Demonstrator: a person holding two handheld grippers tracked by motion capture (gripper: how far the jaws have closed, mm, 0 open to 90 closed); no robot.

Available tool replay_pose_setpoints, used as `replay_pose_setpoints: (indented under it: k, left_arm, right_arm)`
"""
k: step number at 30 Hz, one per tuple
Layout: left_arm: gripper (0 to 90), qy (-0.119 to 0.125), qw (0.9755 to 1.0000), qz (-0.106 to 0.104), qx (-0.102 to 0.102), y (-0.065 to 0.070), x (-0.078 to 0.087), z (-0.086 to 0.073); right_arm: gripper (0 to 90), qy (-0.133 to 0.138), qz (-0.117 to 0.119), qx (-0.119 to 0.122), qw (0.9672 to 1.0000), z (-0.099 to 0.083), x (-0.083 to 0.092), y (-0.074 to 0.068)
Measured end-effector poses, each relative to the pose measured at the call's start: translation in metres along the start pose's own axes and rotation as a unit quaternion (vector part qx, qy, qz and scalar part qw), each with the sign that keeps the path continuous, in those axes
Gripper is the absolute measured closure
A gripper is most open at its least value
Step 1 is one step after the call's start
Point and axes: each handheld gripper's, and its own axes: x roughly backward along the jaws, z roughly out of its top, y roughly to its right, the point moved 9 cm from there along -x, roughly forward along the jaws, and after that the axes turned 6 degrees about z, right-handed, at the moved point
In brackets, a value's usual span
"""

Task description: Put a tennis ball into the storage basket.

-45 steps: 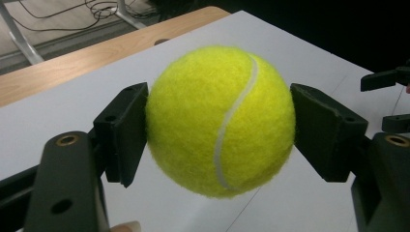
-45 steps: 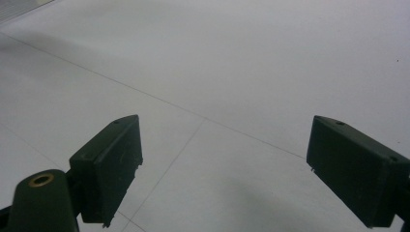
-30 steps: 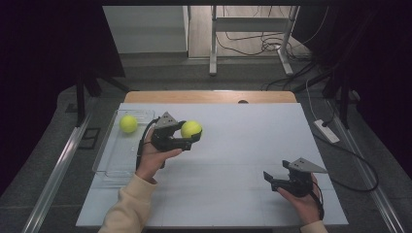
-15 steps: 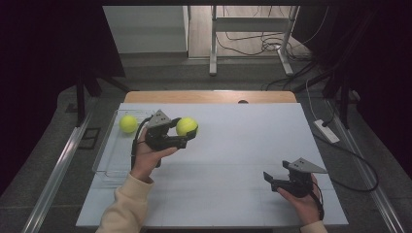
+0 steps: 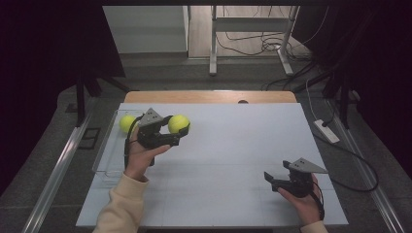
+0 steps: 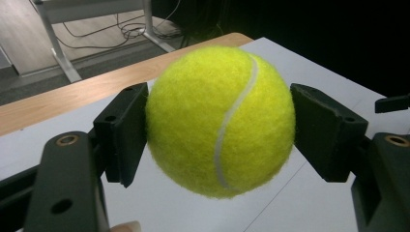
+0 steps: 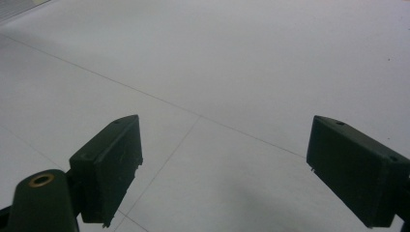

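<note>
Tennis ball [image 6: 220, 121] clamped between left gripper [image 5: 173, 133] jaws — right gripper [image 5: 270, 178] jaws spread wide, empty.

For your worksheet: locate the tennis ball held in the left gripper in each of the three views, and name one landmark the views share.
High view: the held tennis ball sits left of centre, just right of the left gripper.
Left gripper view: it sits at centre, clamped between both jaws.
Right gripper view: not in it.
Shared landmark: the white table.

Dark room [image 5: 43, 58] — grey floor [image 5: 160, 68], cables [image 5: 252, 43]
</note>
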Motion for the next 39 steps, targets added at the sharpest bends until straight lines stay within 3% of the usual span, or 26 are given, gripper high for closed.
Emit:
replay_pose_setpoints:
  k: [20,39]
  left_arm:
    - [27.1,0.012,0.9995,0.028,0.002,-0.017,0.019,0.004]
    - [27.1,0.020,0.9980,0.057,0.020,-0.046,0.037,0.003]
  right_arm:
    - [12.7,0.001,0.001,0.001,1.0000,0.000,0.000,0.000]
    - [12.7,0.001,0.001,0.001,1.0000,0.000,0.000,0.000]
